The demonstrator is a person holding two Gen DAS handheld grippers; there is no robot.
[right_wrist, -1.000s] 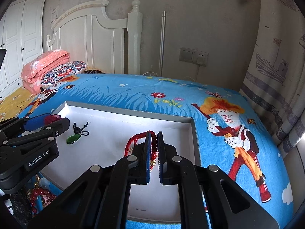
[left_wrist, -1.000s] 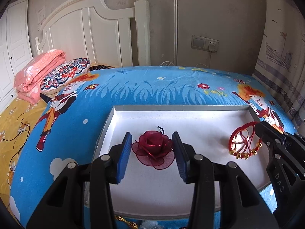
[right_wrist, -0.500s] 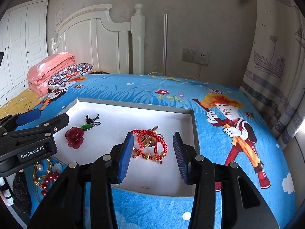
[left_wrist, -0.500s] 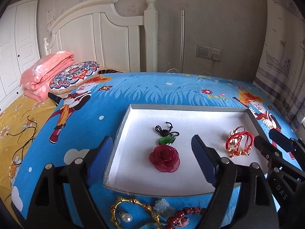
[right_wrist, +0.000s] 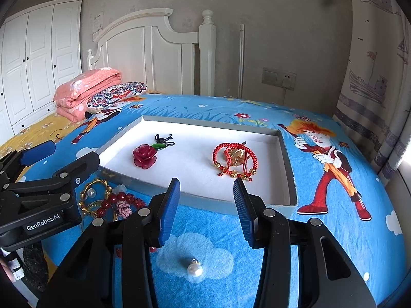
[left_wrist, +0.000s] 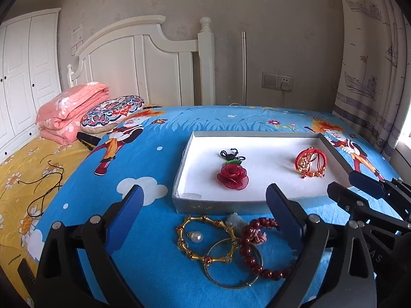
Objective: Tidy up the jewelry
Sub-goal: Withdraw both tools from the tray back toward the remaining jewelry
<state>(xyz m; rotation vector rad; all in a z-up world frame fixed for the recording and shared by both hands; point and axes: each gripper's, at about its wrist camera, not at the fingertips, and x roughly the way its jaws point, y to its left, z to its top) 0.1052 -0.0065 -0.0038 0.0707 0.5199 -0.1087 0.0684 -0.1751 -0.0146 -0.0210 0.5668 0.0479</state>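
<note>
A shallow white tray (left_wrist: 188, 151) (right_wrist: 286, 159) lies on the blue bedspread. In it are a red rose brooch (left_wrist: 232, 177) (right_wrist: 144, 155), a green pendant on black cord (left_wrist: 231, 156) (right_wrist: 162, 142) and a red braided bracelet (left_wrist: 310, 163) (right_wrist: 235, 157). In front of the tray lie a gold bangle (left_wrist: 205, 238) (right_wrist: 93, 196), a thin ring bangle (left_wrist: 232, 272), a red bead bracelet (left_wrist: 254, 246) (right_wrist: 117, 201) and a pearl drop (left_wrist: 194, 236). Another pearl pendant (right_wrist: 194, 269) lies near my right gripper. My left gripper (left_wrist: 205, 218) is open above the loose pile. My right gripper (right_wrist: 205, 210) is open and empty before the tray.
A folded pink quilt (left_wrist: 69, 110) and a patterned cushion (left_wrist: 111, 113) lie at the white headboard (left_wrist: 143, 61). A black cord (left_wrist: 46, 187) lies on the yellow sheet at left. A curtain (left_wrist: 372, 64) hangs at right. A wall socket (left_wrist: 277, 80) is behind the bed.
Both grippers opened and let go, the left of the rose, the right of the red braided bracelet, then pulled back out of the tray. The loose jewelry in front has come into view.
</note>
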